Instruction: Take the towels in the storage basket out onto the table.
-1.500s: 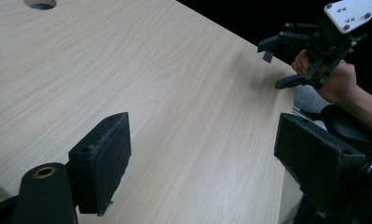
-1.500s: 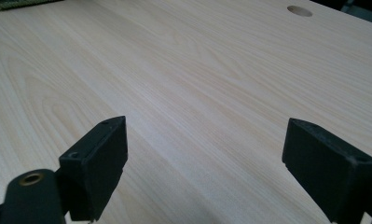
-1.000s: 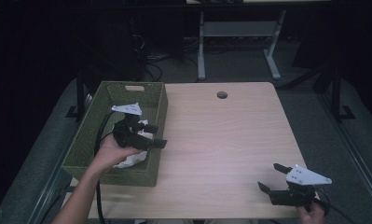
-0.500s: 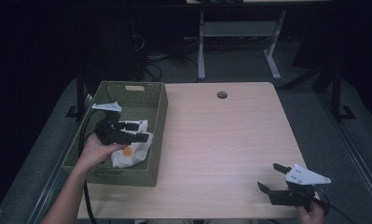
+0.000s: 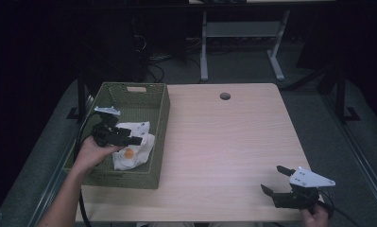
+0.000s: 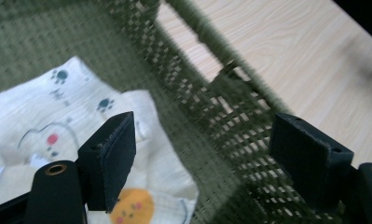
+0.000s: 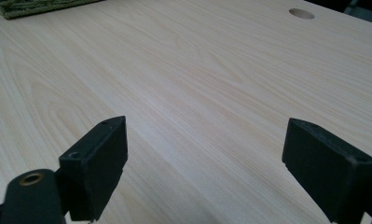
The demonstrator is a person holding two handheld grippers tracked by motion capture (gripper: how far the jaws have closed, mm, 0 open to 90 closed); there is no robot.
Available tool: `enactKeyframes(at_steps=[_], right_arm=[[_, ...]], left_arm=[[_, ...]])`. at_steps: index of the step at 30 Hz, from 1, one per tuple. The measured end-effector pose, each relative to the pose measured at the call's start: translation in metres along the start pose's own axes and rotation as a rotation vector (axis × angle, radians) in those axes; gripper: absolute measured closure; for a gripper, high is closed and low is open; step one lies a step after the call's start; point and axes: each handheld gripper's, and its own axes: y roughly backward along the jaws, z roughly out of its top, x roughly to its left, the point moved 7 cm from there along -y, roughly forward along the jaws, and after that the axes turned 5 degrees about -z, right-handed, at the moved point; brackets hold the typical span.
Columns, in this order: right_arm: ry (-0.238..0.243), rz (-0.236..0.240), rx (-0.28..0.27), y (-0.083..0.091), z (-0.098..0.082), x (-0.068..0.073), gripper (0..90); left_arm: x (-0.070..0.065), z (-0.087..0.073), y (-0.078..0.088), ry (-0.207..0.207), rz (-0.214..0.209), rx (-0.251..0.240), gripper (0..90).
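The left hand [image 5: 92, 152] holds the left gripper [image 5: 132, 140] tilted slightly downward, its jaws wide apart after just closing a little, nothing pressed between the pads. The right hand [image 5: 314, 216] holds the right gripper [image 5: 275, 180] level, jaws spread wide with nothing between them.

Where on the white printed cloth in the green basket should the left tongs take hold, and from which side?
Grip the cloth at its loose corner beside the orange print, coming from above. It lies flat and crumpled on the floor of the basket, whose walls likely block a sideways approach.
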Motion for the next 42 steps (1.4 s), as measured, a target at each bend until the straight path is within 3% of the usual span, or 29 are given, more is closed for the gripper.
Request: enactKeyframes(at_steps=[4,9,14,16,17,18,21,22,24,29,30,33,36,38,42], right_arm=[[0.005,0.001,0.001,-0.001,0.0,0.0,13.7],[0.0,0.004,0.0,0.0,0.0,0.001,13.7],[0.0,0.004,-0.003,0.0,0.0,0.0,13.7],[-0.001,0.006,-0.005,0.0,0.0,0.0,13.7],[-0.001,0.006,-0.005,0.0,0.0,0.0,13.7],[0.0,0.005,-0.006,0.001,0.0,0.0,13.7],[-0.002,0.006,-0.008,0.001,0.0,0.0,13.7],[-0.004,0.006,-0.008,0.001,0.0,0.0,13.7],[-0.004,0.006,-0.007,0.001,0.0,-0.001,13.7],[-0.003,0.007,-0.01,0.001,0.0,0.0,13.7],[-0.003,0.007,-0.013,0.001,0.0,-0.001,13.7],[-0.003,0.008,-0.014,0.001,0.0,-0.001,13.7],[-0.001,0.01,-0.015,0.001,0.0,-0.001,13.7],[-0.001,0.012,-0.014,0.002,0.0,0.0,13.7],[0.005,0.014,-0.014,0.002,0.0,0.0,13.7]], left_arm=[[0.008,-0.002,-0.003,0.016,0.046,0.03,23.5],[0.018,-0.004,-0.004,0.06,0.063,0.059,27.3],[0.03,-0.008,-0.006,0.094,0.11,0.097,27.7],[0.039,-0.012,-0.009,0.128,0.157,0.132,27.8],[0.039,-0.012,-0.009,0.128,0.157,0.132,27.8],[0.045,-0.015,-0.013,0.135,0.233,0.179,27.7],[0.049,-0.016,-0.015,0.158,0.262,0.186,26.8],[0.053,-0.018,-0.018,0.176,0.296,0.205,26.8],[0.055,-0.02,-0.02,0.187,0.314,0.229,26.7],[0.058,-0.024,-0.028,0.199,0.323,0.286,25.8],[0.059,-0.026,-0.033,0.224,0.315,0.306,25.9],[0.062,-0.027,-0.036,0.23,0.331,0.323,25.9],[0.064,-0.03,-0.04,0.257,0.34,0.345,26.0],[0.068,-0.036,-0.045,0.278,0.345,0.396,26.3],[0.072,-0.04,-0.049,0.305,0.35,0.419,26.1]])
